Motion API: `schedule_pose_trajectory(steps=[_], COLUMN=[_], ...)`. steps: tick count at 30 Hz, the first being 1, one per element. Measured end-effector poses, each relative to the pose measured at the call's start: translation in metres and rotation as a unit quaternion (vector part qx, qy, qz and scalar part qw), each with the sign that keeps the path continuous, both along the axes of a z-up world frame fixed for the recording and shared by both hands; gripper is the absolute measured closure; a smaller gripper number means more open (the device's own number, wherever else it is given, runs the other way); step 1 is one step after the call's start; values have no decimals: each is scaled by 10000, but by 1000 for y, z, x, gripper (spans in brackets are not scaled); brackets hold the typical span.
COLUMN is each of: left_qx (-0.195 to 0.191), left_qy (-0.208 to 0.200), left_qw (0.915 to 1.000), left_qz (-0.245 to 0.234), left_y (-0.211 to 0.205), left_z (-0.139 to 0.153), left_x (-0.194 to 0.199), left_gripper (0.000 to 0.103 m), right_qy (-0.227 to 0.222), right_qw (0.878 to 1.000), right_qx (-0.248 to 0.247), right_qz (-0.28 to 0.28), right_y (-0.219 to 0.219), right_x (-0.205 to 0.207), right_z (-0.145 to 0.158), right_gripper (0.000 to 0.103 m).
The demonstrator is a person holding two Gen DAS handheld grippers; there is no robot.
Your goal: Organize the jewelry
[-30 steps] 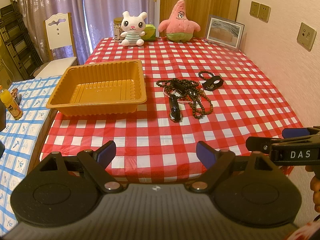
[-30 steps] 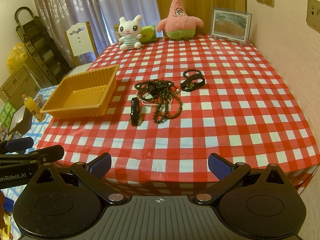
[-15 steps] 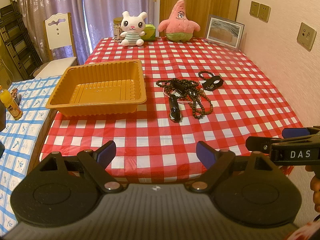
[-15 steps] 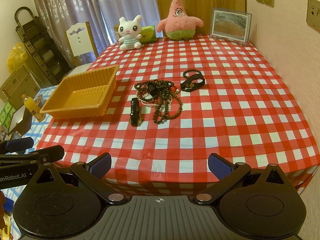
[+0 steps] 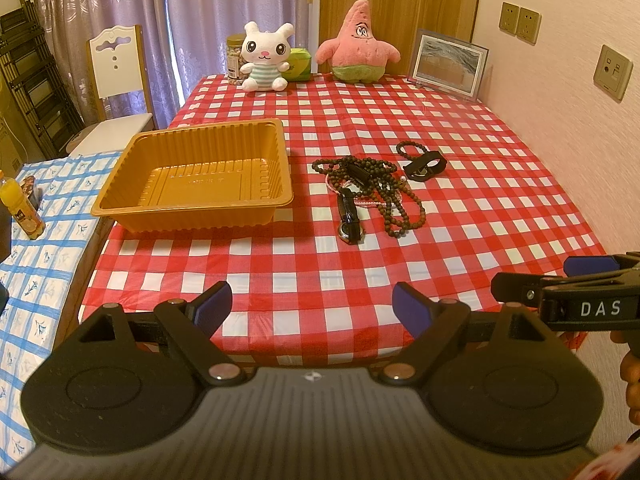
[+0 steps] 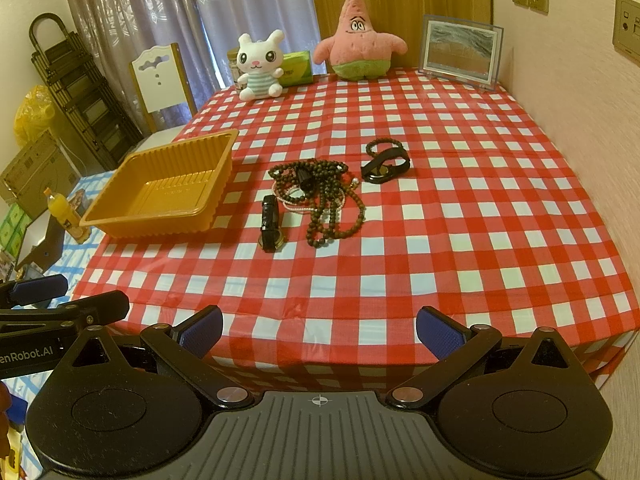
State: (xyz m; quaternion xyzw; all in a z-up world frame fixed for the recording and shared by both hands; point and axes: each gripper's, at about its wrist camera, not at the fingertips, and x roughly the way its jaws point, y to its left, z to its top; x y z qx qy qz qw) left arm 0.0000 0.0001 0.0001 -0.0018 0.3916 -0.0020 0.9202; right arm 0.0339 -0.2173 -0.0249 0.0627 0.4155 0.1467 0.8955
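1. Two claws hover at the near edge of the red-checked surface (image 5: 320, 264), both spread wide, holding nothing: left claw (image 5: 311, 307), right claw (image 6: 319, 328).
2. Ahead lies the tangled brown bead necklace (image 6: 324, 200), right of the empty orange plastic tray (image 5: 200, 172).
3. Black-strapped wristwatch (image 6: 270, 222) points away lengthwise, nearest to both claws.

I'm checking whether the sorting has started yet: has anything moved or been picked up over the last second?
Nothing has visibly changed. The left tongs and right tongs stay open and empty at the near edge of the red-and-white checked table. The dark brown bead necklaces, black-strapped wristwatch and black bracelets lie where they were, beside the empty orange plastic tray.
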Motion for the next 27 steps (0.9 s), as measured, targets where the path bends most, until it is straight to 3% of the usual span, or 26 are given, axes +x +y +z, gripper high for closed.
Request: schedule_pose_trajectory(steps=[27], left_qx=[-103], left_qy=[121], left_qw=[9999], left_qz=[19], left_y=[-1], left_z=[-9], left_x=[7], left_gripper=[17], right_qy=[34], right_qw=[10000], right_qx=[53], right_qz=[19], right_y=[10], right_x=[10], right_z=[-5], right_gripper=[0])
